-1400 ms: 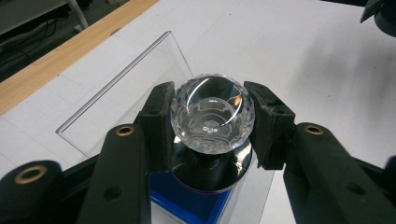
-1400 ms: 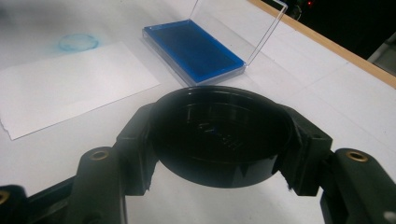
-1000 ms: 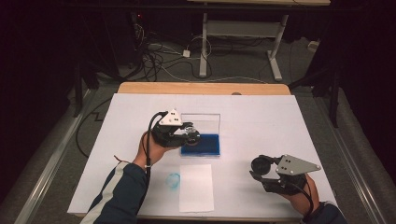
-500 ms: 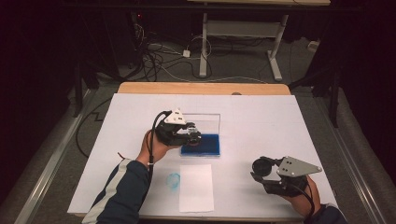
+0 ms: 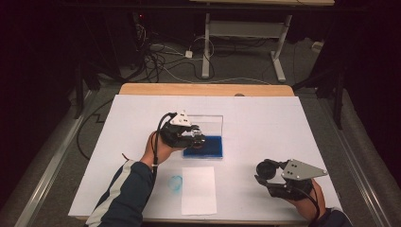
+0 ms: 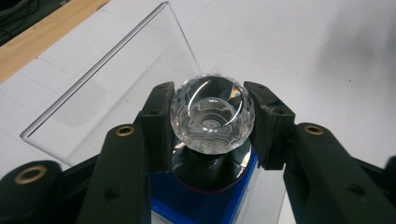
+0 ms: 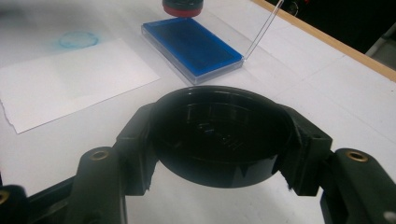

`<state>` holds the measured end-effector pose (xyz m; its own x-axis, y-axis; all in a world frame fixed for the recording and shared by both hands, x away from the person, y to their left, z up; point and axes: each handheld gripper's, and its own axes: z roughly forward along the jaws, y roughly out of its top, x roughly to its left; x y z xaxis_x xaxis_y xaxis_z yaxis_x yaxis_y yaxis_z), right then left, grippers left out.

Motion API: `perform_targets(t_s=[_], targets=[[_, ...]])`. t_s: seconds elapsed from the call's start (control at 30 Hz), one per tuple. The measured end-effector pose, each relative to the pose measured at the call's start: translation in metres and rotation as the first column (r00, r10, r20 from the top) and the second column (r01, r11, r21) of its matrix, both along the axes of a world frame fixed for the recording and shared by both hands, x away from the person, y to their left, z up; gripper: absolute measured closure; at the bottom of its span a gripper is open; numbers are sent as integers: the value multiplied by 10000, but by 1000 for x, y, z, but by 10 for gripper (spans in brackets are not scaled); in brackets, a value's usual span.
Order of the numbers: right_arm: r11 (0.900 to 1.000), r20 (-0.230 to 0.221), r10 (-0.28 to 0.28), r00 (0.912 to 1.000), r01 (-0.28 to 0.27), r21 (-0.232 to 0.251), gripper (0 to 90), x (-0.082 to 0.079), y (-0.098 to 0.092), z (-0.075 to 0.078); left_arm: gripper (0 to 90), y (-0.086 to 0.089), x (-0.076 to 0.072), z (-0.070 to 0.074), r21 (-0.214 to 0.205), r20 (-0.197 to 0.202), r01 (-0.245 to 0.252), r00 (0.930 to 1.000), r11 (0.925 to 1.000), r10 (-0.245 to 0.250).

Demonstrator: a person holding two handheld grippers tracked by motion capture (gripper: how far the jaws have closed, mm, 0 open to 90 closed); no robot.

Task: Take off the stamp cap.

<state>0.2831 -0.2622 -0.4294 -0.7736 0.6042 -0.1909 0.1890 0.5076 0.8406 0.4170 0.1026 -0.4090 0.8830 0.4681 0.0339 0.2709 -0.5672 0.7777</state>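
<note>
High view: stamp (image 5: 197, 138) on open ink-pad case's (image 5: 206, 147) blue pad, perhaps touching.

Between the left jaws sits a stamp knob (image 6: 212, 119) of clear, shiny, cut plastic like glass; below it the ink pad (image 6: 201, 205) looks blue and soft, its lid (image 6: 116, 88) clear and smooth; the right jaws pinch a black, shiny plastic cap (image 7: 219, 135); beyond lies matt white paper (image 7: 70, 79)

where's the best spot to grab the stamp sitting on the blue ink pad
Take the stamp by its clear faceted knob, coming from above with one jaw on each side, as the left gripper does. The knob is round, stands upright and is narrower than the black base on the blue ink pad, and the raised clear lid blocks the far side.
</note>
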Motion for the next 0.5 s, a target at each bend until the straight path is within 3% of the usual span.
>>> perform_targets(t_s=[0.5], targets=[[10000, 18, -86, 10000, 86, 0, 386, 0, -1, 0, 542, -10, 0, -5, -41, -47, 251, 9997, 9997, -251]])
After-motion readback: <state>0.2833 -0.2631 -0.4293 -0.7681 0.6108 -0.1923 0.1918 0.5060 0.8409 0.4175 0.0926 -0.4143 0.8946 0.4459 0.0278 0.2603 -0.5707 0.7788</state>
